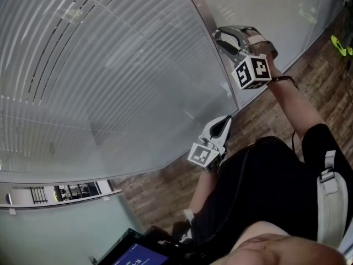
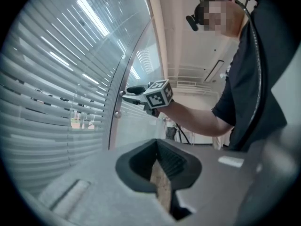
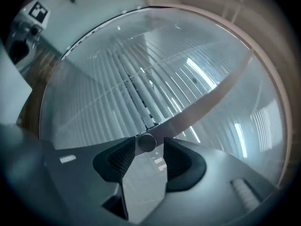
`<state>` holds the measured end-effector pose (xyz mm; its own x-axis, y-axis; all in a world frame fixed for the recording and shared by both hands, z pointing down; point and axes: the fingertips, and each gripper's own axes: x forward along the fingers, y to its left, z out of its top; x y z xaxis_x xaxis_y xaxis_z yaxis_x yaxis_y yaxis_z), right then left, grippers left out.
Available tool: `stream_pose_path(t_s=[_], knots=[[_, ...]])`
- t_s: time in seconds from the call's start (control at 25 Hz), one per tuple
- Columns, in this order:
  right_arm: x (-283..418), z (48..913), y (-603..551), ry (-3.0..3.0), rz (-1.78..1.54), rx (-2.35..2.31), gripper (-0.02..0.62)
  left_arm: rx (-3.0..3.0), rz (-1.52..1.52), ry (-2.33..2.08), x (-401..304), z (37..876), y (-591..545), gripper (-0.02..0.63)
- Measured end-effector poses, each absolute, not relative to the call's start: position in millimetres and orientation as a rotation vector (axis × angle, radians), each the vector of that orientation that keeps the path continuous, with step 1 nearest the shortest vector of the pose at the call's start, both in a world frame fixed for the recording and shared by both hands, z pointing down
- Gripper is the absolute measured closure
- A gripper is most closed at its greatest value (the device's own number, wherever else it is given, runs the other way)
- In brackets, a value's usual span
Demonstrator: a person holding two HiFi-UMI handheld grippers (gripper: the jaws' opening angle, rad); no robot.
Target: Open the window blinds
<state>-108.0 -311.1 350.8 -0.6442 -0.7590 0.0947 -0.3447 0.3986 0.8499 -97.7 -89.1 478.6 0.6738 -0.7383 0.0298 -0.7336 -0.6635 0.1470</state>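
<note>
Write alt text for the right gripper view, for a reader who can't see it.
The right gripper, jaws open, sits with a small round knob between them, not clamped. The knob is on a metal frame bar of a glass window, with pale slatted blinds behind the glass.

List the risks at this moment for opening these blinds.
1. The right hand-held gripper has its jaws apart around the small round metal knob on the grey window frame, not clamping it; a twist now would probably slip off.
2. The knob sits beside the glass pane over the white slatted blinds; a jaw tip might knock the glass.
</note>
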Motion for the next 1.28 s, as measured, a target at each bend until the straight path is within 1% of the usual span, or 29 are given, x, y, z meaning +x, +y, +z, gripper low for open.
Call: stream_pose_path(t_s=[0.08, 0.2, 0.32, 0.52, 0.76, 0.88, 1.28], knots=[[-109, 355, -312, -2.085, -1.27, 0.896, 0.417, 2.753, -0.085, -1.225, -99, 482, -91, 0.604], [-111, 360, -314, -2.017, -1.326, 0.855, 0.417, 2.764, -0.083, -1.224, -100, 488, -91, 0.604], [-116, 363, -314, -1.99, -1.348, 0.823, 0.42, 2.76, -0.062, -1.218, -98, 485, -90, 0.604], [-118, 363, -317, -1.971, -1.368, 0.818, 0.469, 2.749, -0.039, -1.198, -95, 479, -87, 0.604], [-119, 361, -320, -1.987, -1.352, 0.853, 0.472, 2.755, -0.1, -1.226, -99, 483, -89, 0.604], [-119, 359, -320, -2.072, -1.276, 0.893, 0.472, 2.744, -0.104, -1.227, -100, 485, -89, 0.604], [-113, 350, -322, -2.518, -0.774, 1.051, 0.469, 2.742, -0.105, -1.218, -97, 487, -89, 0.604]])
